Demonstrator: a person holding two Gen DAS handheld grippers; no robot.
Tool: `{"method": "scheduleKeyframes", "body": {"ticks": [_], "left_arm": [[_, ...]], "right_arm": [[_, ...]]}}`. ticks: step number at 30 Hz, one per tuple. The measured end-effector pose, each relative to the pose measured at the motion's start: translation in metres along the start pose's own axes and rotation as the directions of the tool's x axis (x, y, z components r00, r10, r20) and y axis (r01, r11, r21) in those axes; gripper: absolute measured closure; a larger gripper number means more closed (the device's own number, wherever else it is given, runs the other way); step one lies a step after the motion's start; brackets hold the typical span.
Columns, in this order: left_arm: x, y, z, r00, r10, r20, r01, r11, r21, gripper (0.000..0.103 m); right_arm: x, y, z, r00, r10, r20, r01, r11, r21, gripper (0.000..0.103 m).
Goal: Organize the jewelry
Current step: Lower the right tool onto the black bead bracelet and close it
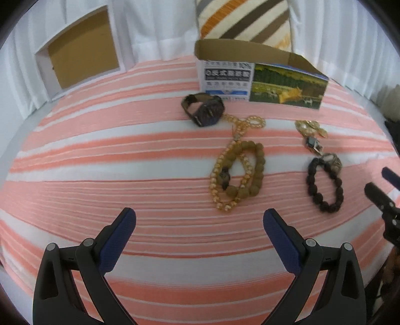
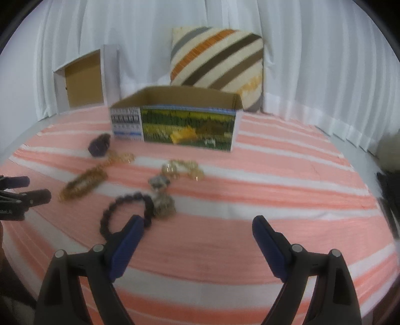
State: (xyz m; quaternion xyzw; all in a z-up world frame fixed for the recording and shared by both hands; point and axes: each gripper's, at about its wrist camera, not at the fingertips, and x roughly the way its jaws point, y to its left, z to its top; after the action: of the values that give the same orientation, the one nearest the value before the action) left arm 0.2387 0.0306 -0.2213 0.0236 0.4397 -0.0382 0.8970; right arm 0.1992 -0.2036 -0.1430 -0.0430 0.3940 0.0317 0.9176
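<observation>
Jewelry lies on a pink and white striped cloth (image 1: 100, 175) in front of an open cardboard box (image 1: 262, 80) (image 2: 175, 125). A dark watch (image 1: 203, 108) (image 2: 99, 146) is nearest the box. Gold and brown bead strands (image 1: 237, 172) (image 2: 82, 183) lie in the middle. A dark bead bracelet (image 1: 325, 185) (image 2: 125, 212), a ring-like piece (image 1: 332, 161) (image 2: 163, 206) and gold pieces (image 1: 310, 128) (image 2: 182, 170) lie to the right. My left gripper (image 1: 199, 220) is open and empty, short of the bead strands. My right gripper (image 2: 197, 225) is open and empty, its left finger over the dark bracelet.
A striped cushion (image 1: 245, 20) (image 2: 217, 65) stands behind the box against white curtains. A second empty box (image 1: 80, 50) (image 2: 82, 80) leans at the back left. Each gripper shows at the edge of the other's view: the right one (image 1: 385, 195), the left one (image 2: 20, 192).
</observation>
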Motion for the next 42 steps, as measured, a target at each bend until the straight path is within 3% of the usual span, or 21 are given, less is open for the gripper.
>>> {"method": "scheduleKeyframes", "body": {"ticks": [9, 15, 19, 28, 31, 33, 36, 39, 42], "left_arm": [[-0.004, -0.002, 0.005, 0.995, -0.083, 0.049, 0.084, 0.996, -0.009, 0.001], [0.004, -0.002, 0.003, 0.996, -0.088, 0.027, 0.088, 0.996, -0.016, 0.002], [0.011, -0.001, 0.001, 0.997, -0.076, 0.005, 0.076, 0.997, -0.015, 0.002], [0.023, -0.007, -0.005, 0.998, -0.054, -0.032, 0.055, 0.998, 0.013, 0.002], [0.019, -0.008, -0.004, 0.997, -0.081, -0.012, 0.081, 0.997, 0.019, 0.002], [0.015, -0.010, 0.000, 0.995, -0.102, 0.012, 0.102, 0.994, 0.023, 0.002], [0.013, -0.012, 0.008, 0.992, -0.126, 0.028, 0.125, 0.992, 0.033, 0.004], [0.014, -0.018, 0.015, 0.989, -0.145, 0.037, 0.143, 0.988, 0.053, 0.017], [0.017, -0.027, 0.022, 0.987, -0.149, 0.058, 0.144, 0.986, 0.078, 0.021]], "right_arm": [[-0.004, 0.020, -0.003, 0.991, 0.137, 0.011, -0.137, 0.991, -0.007, 0.013], [0.013, 0.043, 0.003, 0.966, 0.250, -0.063, -0.252, 0.968, -0.020, 0.014], [0.043, 0.055, 0.006, 0.950, 0.248, -0.191, -0.252, 0.968, -0.001, 0.017], [0.044, 0.072, 0.003, 0.971, 0.153, -0.185, -0.174, 0.979, -0.107, 0.018], [0.042, 0.066, 0.004, 0.976, 0.140, -0.168, -0.157, 0.983, -0.091, 0.029], [0.040, 0.060, 0.004, 0.979, 0.136, -0.154, -0.149, 0.986, -0.079, 0.049], [0.040, 0.050, 0.004, 0.980, 0.134, -0.144, -0.144, 0.988, -0.062, 0.066], [0.037, 0.043, 0.002, 0.982, 0.128, -0.140, -0.138, 0.988, -0.068, 0.068], [0.034, 0.037, -0.002, 0.985, 0.112, -0.131, -0.121, 0.991, -0.061, 0.068]]}}
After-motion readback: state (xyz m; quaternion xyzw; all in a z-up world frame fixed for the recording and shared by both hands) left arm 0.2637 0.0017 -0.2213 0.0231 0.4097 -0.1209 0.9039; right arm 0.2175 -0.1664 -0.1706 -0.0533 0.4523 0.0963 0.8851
